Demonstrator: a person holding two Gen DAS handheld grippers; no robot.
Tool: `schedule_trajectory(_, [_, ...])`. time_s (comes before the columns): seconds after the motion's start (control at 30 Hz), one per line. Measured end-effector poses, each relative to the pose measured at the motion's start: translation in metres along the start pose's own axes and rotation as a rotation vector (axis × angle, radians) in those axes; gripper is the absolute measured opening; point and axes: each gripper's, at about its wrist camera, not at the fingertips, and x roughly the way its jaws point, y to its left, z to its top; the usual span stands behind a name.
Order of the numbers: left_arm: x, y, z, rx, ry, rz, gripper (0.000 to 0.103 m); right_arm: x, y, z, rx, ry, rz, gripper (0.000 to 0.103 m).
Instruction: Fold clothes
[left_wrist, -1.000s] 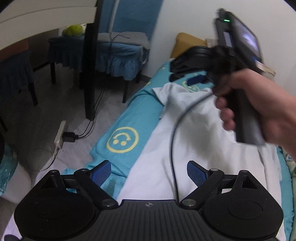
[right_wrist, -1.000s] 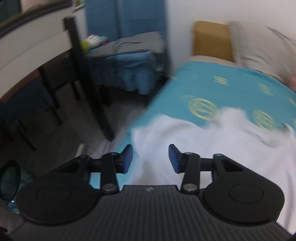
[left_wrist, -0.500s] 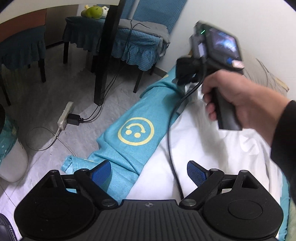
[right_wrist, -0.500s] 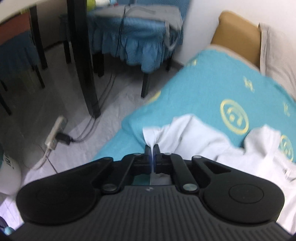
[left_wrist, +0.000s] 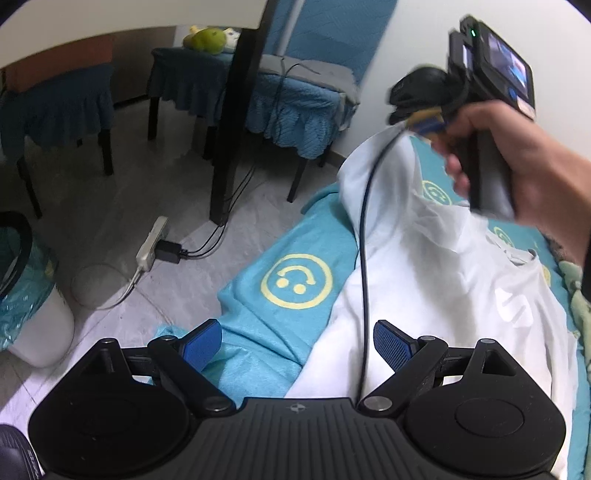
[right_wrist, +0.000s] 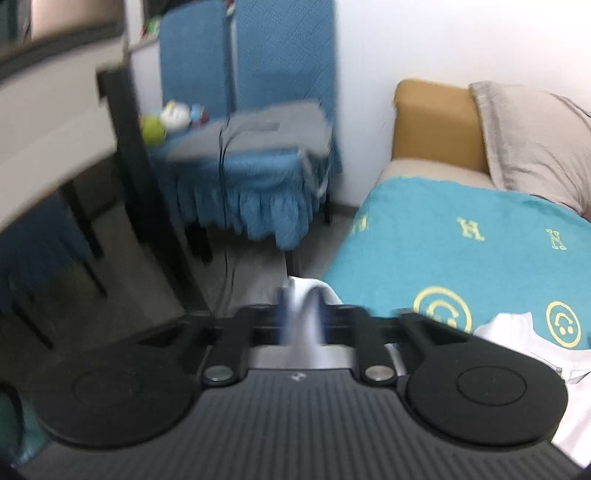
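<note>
White shirt (right_wrist: 301, 295) fold between opening right gripper (right_wrist: 300, 314) pads.

A power strip (left_wrist: 149, 245) lies on the floor near a blue-skirted chair (left_wrist: 295, 107).

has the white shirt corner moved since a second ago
Yes. The right gripper, jaws opening with cloth between them, has lifted the white shirt corner off the teal bedspread, up toward the blue chair.

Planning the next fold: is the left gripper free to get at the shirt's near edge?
Probably yes. The left gripper is open and empty just above the white shirt; only the black cable crosses its gap.
</note>
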Motion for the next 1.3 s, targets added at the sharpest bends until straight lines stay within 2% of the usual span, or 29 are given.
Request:
schedule_trajectory(0.03, [0.0,0.002,0.001,-0.007,0.001,0.001,0.091,-0.001,0.002,-0.005,-0.021,-0.007,-0.001,0.08])
schedule_trajectory(0.17, [-0.003,0.006,0.004,-0.019,0.002,0.0,0.091,-0.002,0.014,-0.028,-0.113,0.008,0.042,0.079])
schedule_trajectory(0.27, [-0.004,0.01,0.005,-0.03,-0.002,0.004,0.091,0.004,0.035,-0.052,-0.256,0.059,0.112,0.077])
schedule_trajectory(0.3, [-0.005,0.011,0.005,-0.035,-0.003,0.006,0.091,0.007,0.042,-0.06,-0.298,0.082,0.133,0.075])
schedule_trajectory(0.37, [-0.006,0.012,0.005,-0.039,-0.006,0.009,0.091,0.014,0.058,-0.075,-0.378,0.131,0.149,0.06])
schedule_trajectory(0.5, [-0.009,0.013,0.005,-0.044,-0.016,0.022,0.091,0.032,0.081,-0.096,-0.483,0.199,0.116,0.051])
schedule_trajectory(0.53, [-0.01,0.014,0.006,-0.047,-0.024,0.026,0.091,0.035,0.084,-0.101,-0.503,0.205,0.093,0.039])
schedule_trajectory(0.57, [-0.012,0.015,0.006,-0.051,-0.032,0.03,0.091,0.037,0.088,-0.105,-0.522,0.212,0.066,0.01])
schedule_trajectory(0.63, [-0.015,0.016,0.007,-0.058,-0.049,0.04,0.091,0.034,0.091,-0.106,-0.528,0.195,0.077,0.005])
schedule_trajectory(0.7, [-0.018,0.014,0.008,-0.053,-0.072,0.063,0.091,0.023,0.091,-0.105,-0.508,0.162,0.133,0.005])
schedule_trajectory(0.8, [-0.026,0.013,0.009,-0.048,-0.117,0.051,0.091,0.01,0.094,-0.096,-0.449,0.095,0.183,0.005])
schedule_trajectory(0.93, [-0.027,0.01,0.008,-0.025,-0.127,0.047,0.092,0.019,0.094,-0.097,-0.37,0.102,0.186,0.005])
schedule_trajectory(1.1, [-0.025,0.011,0.01,-0.029,-0.115,0.041,0.092,0.023,0.08,-0.099,-0.259,0.148,0.19,0.008])
schedule_trajectory(1.13, [-0.025,0.011,0.011,-0.029,-0.116,0.038,0.092,0.019,0.075,-0.098,-0.239,0.151,0.193,0.013])
schedule_trajectory(1.17, [-0.026,0.009,0.012,-0.019,-0.119,0.035,0.092,0.012,0.069,-0.097,-0.226,0.141,0.191,0.034])
schedule_trajectory(1.2, [-0.028,0.007,0.011,-0.006,-0.125,0.029,0.092,0.003,0.063,-0.098,-0.213,0.123,0.19,0.049])
schedule_trajectory(1.23, [-0.031,0.004,0.01,0.007,-0.132,0.024,0.092,-0.008,0.055,-0.098,-0.194,0.103,0.182,0.073])
schedule_trajectory(1.27, [-0.033,0.001,0.009,0.02,-0.139,0.02,0.092,-0.02,0.046,-0.1,-0.169,0.083,0.168,0.081])
schedule_trajectory(1.3, [-0.036,-0.002,0.007,0.032,-0.148,0.016,0.092,-0.033,0.037,-0.101,-0.144,0.062,0.155,0.081])
